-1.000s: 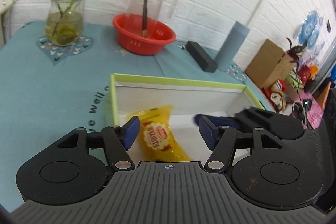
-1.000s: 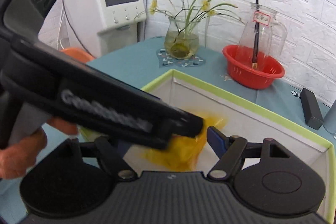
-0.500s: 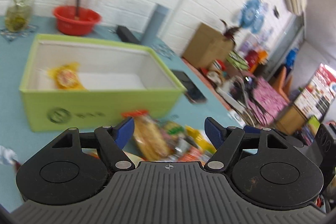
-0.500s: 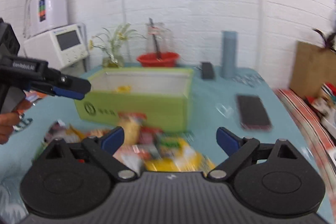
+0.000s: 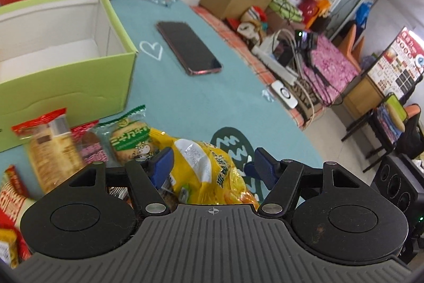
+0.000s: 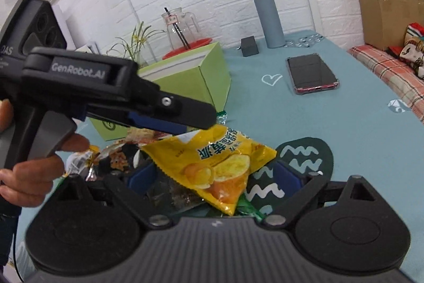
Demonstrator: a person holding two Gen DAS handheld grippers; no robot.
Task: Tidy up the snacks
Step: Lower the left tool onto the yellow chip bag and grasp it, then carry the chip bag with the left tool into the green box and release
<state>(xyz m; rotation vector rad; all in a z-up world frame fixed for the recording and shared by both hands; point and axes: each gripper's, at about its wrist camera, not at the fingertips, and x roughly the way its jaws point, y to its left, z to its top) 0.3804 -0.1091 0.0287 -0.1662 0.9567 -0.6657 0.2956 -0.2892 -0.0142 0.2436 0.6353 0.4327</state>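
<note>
Left gripper (image 5: 212,163) side reads "GenRobot.AI"; jaws just closing in, not yet pressing, yellow chip bag (image 5: 204,171) between them. Right gripper (image 6: 214,174) spread wide over same bag's near end, pads clear of it. Bag printed with chip pictures and Chinese text, unreadable; long axis runs near-to-far in left wrist view. Bag tops snack pile (image 5: 66,150) on teal tablecloth (image 5: 201,102), just near green box (image 5: 66,81). Green-labelled cookie pack (image 5: 129,139) left of bag. Phone (image 5: 188,47) far right, well apart.
</note>
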